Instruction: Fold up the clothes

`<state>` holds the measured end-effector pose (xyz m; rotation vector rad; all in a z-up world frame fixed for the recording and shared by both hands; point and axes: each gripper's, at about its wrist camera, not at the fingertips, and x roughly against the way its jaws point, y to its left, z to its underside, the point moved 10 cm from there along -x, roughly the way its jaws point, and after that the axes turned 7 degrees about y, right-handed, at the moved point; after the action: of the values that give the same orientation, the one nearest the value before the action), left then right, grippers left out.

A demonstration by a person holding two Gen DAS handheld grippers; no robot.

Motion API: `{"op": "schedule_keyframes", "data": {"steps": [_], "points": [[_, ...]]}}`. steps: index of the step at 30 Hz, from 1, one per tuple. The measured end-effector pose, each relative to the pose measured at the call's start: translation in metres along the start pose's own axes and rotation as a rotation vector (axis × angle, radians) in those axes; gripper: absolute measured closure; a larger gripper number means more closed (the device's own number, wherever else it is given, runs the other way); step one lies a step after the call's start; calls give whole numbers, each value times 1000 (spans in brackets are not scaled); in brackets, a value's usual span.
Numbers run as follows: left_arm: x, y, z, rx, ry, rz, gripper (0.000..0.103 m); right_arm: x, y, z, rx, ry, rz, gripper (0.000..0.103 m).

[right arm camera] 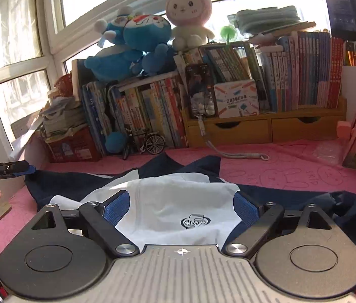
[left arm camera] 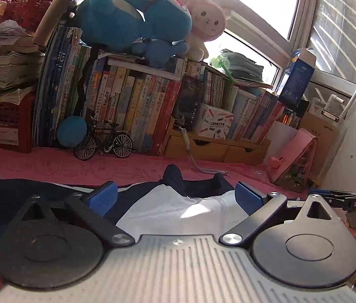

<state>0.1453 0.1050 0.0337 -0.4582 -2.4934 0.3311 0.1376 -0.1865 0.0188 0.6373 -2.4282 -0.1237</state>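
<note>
Lying spread on the pink "SKIP" bench cover (right arm camera: 291,174), the navy-and-white garment (right arm camera: 178,202) is showing a round dark logo, its lettering too small to read. Above the garment, left tool (left arm camera: 175,198) and right tool (right arm camera: 180,208) are both gaping open, gripping nothing; "DAS" marks the right tool's side.

Beyond the jaws: pink cloth (right arm camera: 291,171) covering the surface; book rows (right arm camera: 304,70) standing on a wooden drawer shelf (right arm camera: 266,128). Sunlight is glaring through the windows (right arm camera: 13,25), probably overexposing them. White wall (left arm camera: 355,126) lying right.
</note>
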Motion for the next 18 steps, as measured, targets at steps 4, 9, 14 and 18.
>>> {"op": "schedule_keyframes", "data": {"steps": [4, 9, 14, 18], "points": [[-72, 27, -11, -30, 86, -62, 5, -77, -16, -41, -8, 61, 67, 9], [-128, 43, 10, -28, 211, -7, 6, -164, -39, -43, -51, 218, 112, 12], [-146, 55, 33, -185, 283, -75, 6, -216, -43, -24, -91, 335, 113, 13], [-141, 85, 52, -266, 323, -184, 5, -239, -35, -10, -90, 412, 106, 42]]}}
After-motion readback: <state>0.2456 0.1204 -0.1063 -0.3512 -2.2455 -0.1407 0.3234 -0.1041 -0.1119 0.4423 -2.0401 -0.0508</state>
